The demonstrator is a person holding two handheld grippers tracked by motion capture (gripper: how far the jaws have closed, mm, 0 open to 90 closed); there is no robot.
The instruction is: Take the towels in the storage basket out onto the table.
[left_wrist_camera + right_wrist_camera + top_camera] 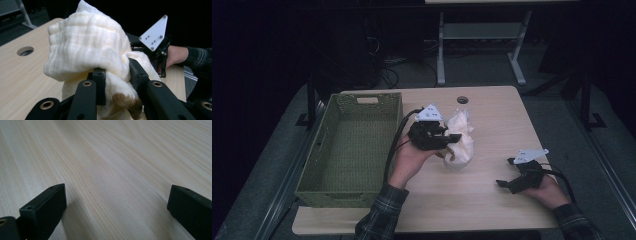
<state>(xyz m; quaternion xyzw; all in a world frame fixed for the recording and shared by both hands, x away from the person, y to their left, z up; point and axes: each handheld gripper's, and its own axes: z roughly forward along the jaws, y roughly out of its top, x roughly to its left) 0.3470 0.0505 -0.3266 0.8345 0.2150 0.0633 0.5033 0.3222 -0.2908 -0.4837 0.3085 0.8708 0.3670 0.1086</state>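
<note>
A green basket (pixel 354 150) of perforated, woven-looking plastic is sitting on the left part of the counter (pixel 492 200), its rectangular walls flaring slightly and a handle slot showing in the far wall. Just right of it, the left tool (pixel 452 142) is pinching a cream cloth (pixel 460 140), soft, ribbed and crumpled into a loose bundle, which is lying near the middle of the pale wood-grain counter. In the left gripper view the cloth (pixel 87 47) is bulging up between the matte black jaws, which are pressing into its folds, and a brown stain is showing low on it. A round cable hole (pixel 462 100) is lying beyond the cloth, near the far edge. Farther right, the right tool (pixel 507 185) is resting low over bare wood, well apart from the cloth, its blocky jaws standing wide with nothing between them.
</note>
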